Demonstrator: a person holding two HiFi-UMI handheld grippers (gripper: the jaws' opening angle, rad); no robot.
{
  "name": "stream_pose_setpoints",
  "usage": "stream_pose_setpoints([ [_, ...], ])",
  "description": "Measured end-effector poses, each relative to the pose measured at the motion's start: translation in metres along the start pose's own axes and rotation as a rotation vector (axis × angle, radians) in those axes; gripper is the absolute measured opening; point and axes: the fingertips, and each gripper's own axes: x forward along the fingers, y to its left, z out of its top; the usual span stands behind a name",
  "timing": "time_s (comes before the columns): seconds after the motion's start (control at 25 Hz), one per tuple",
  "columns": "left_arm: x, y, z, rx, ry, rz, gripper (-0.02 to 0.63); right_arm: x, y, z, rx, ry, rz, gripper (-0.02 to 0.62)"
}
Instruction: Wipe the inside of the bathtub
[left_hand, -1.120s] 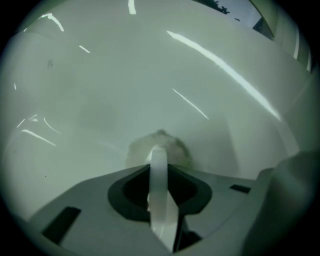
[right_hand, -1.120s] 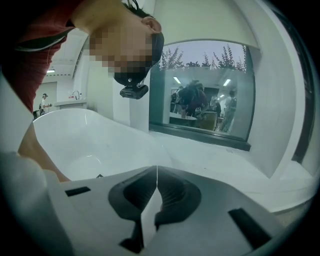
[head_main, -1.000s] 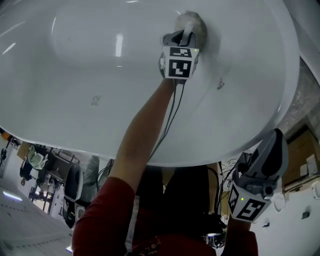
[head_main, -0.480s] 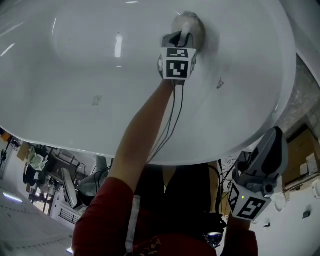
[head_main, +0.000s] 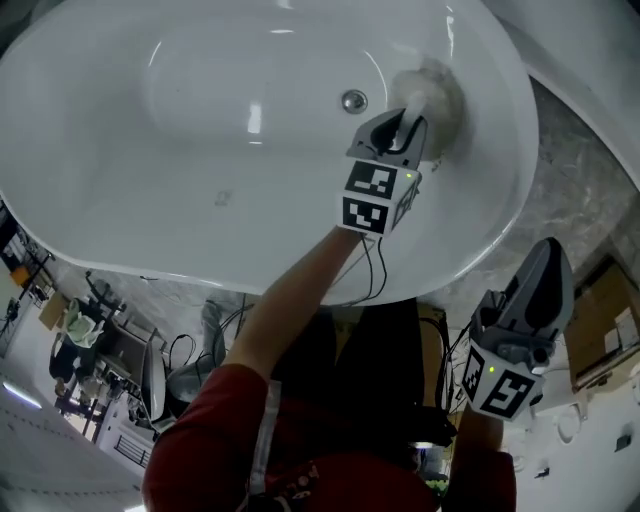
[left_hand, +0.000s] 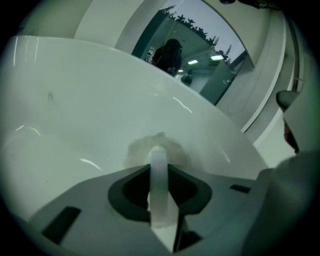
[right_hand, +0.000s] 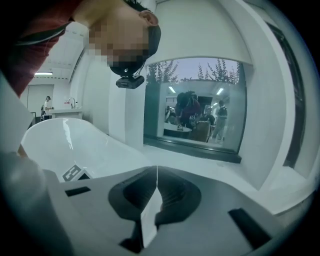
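The white bathtub (head_main: 150, 240) fills the upper head view, its round drain (head_main: 352, 100) near the middle. My left gripper (head_main: 410, 112) reaches into the tub just right of the drain. It is shut on a white cloth (head_main: 437, 92) that presses against the tub's inner wall. In the left gripper view the cloth (left_hand: 159, 145) bunches at the tips of the left gripper (left_hand: 159, 154) against the white wall. My right gripper (head_main: 550, 255) hangs outside the tub at the lower right, shut with nothing in it. The right gripper (right_hand: 156, 172) faces a room window in its own view.
A small square sticker (head_main: 222, 198) sits on the tub floor. Grey marbled floor (head_main: 590, 190) lies right of the tub, with a cardboard box (head_main: 608, 310) beyond it. Chairs and equipment (head_main: 90, 340) crowd the lower left. A window (right_hand: 197, 107) shows people behind glass.
The head view has pulled back, so more of the tub and its drain now show. My left gripper with the cloth sits further right and lower in view. The right gripper has barely moved.
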Motion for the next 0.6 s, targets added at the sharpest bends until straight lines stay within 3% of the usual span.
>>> stream_pose_setpoints([
  [0.32, -0.088, -0.097, 0.053, -0.015, -0.029, -0.152, 0.092, -0.049, -0.025, 0.062, 0.009, -0.091, -0.108, 0.012],
  [0.6, -0.117, -0.14, 0.054, 0.022, -0.024, -0.19, 0.092, -0.088, -0.041, 0.073, 0.021, -0.118, -0.171, 0.012],
])
